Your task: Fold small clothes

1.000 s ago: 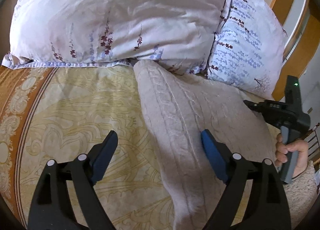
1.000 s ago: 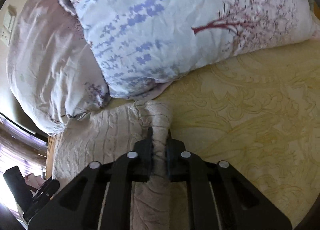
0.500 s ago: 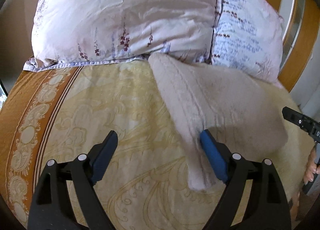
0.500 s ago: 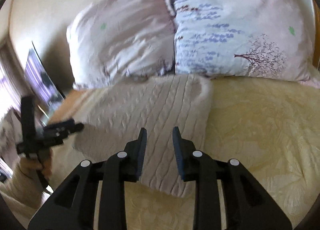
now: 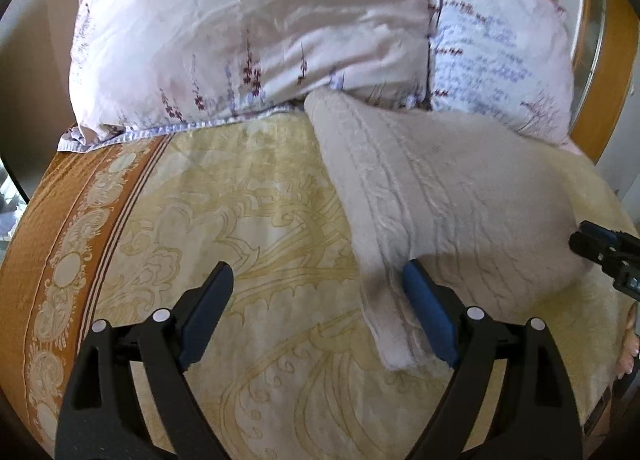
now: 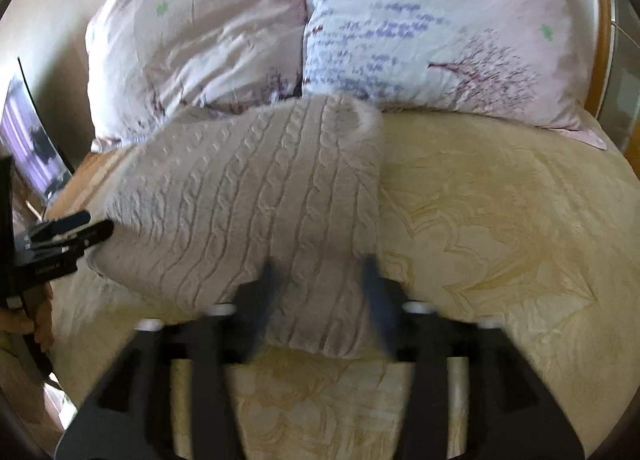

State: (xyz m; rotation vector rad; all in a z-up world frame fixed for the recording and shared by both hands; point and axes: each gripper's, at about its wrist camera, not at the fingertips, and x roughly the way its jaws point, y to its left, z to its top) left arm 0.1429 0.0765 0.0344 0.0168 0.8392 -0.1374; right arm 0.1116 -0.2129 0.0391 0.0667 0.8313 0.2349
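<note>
left wrist view shows the cable-knit sweater [image 5: 448,195] lying folded on the bed [image 5: 248,227], its far end pushed up against the two floral pillows [image 5: 280,31]. the left hand-held gripper [image 5: 320,308] is spread wide and holds nothing; its right pad sits just beside the near folded edge of the knit, the other pad over bare bedspread. at the right edge of that view the tip of the other tool pokes in near the sweater's side.

right wrist view has the right hand-held gripper [image 6: 320,296] blurred with motion, but its jaws stand clearly apart, straddling the near end of the sweater [image 6: 256,195] without pinching it.

the sweater looks soft, thick and a little springy: the cable ribs give plenty of friction, so slipping seems unlikely, but a stacked fold like this probably wants to puff open or slide layer over layer when lifted. it reads as light but floppy, so a one-corner pick would let it droop. the better hold, to my eye, is at the near hem, pinching all layers together at both corners, one tool per corner, and keeping the cloth low over the bed.
</note>
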